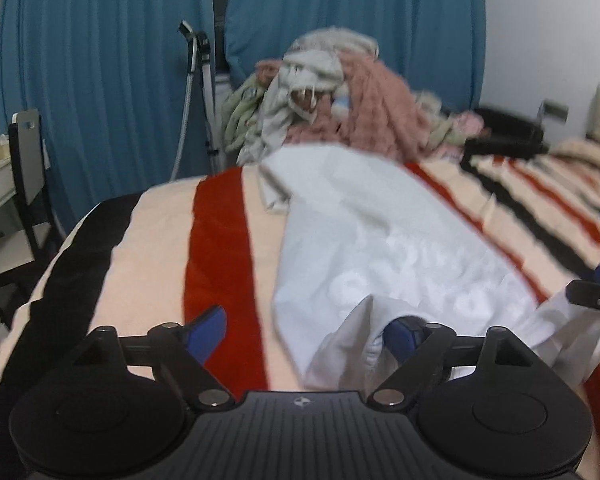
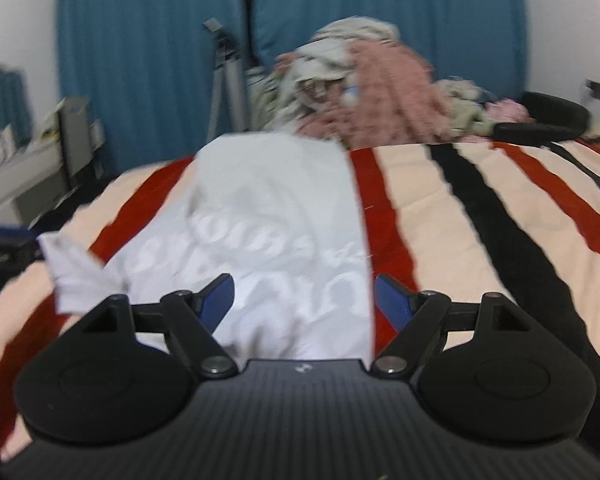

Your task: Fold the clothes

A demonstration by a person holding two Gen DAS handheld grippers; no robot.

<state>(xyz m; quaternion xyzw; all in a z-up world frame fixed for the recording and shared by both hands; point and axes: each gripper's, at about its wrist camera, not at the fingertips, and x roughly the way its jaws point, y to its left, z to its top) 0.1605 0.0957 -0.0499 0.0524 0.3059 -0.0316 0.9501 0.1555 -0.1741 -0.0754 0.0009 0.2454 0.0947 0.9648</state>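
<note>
— White shirt [image 2: 276, 216] first: where does it lie?
— On the striped bedspread [image 2: 480, 216], stretched lengthwise away from both cameras. It is pale, almost bluish white, with large faint lettering across the near half; blur keeps me from reading it.

— And the left hand-held gripper [image 1: 304, 330]?
— Its blue-padded fingers are spread wide. A bunched, raised fold at the shirt's near edge stands between them and hides part of the right finger [image 1: 400, 334]; nothing is pinched. The left finger is over a red stripe.

— The right hand-held gripper [image 2: 304, 300]?
— Also spread apart. The left finger [image 2: 218, 294] is over the shirt, the right one over a red stripe just beside the shirt's straight right edge. In the left wrist view it shows at the far right, next to a crumpled flap of the fabric.

— Is the shirt flat?
— Mostly, but wrinkled near the grippers, and a loose corner sticks out to the left in the right wrist view.

— Beyond it?
— A heap of clothes [image 1: 332, 100], pink, grey and greenish, at the bed's far end, before blue curtains [image 1: 100, 80].
</note>
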